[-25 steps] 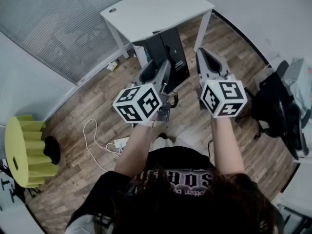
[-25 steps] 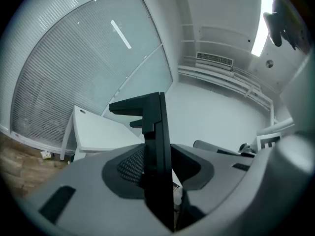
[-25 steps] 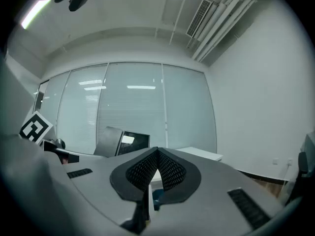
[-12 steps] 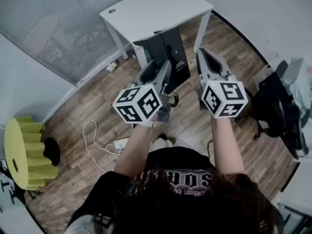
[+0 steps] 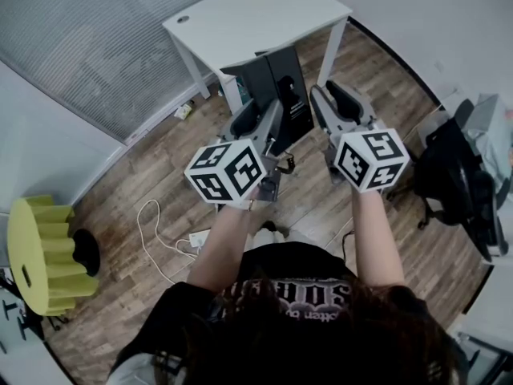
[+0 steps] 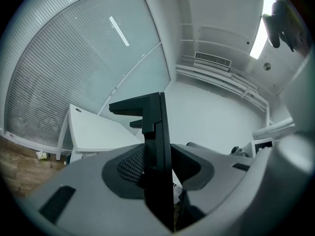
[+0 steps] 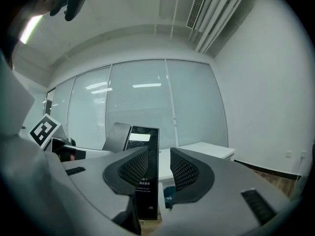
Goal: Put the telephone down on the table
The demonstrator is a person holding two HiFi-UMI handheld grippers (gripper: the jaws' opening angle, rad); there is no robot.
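**Telephone held in the air, short of the table.** A white tabletop (image 5: 256, 14) stands ahead of and below both hand-held grippers, well apart from them. Wooden floor (image 5: 152, 175) lies under the gap between. The telephone (image 5: 282, 87), a flat black slab, is upright on edge in the air and, by the look of it, not yet over the tabletop. It is clamped in the left hand-held gripper (image 5: 260, 112), whose jaws press on its two broad faces near one end. Most of the slab reaches out beyond the fingertips. The right hand-held gripper (image 5: 333, 103) hovers just to the right of the telephone, jaws apart and nothing between them. Its own view shows the telephone's printed face beyond its jaws.

The step in hand appears to be the carry to the tabletop. Doing it well probably means keeping the left grip firm, since a long slab held by one end may pivot in the pads. It should come forward over a bare part of the tabletop before it is lowered. A slab this thin is unlikely to stand on edge, so laying it over onto a broad face, close above the surface, looks safer. The jaws should part only once it rests. The open right hand-held gripper could steady the free end if it swings. Released short of the near edge, the telephone would drop to the floor.
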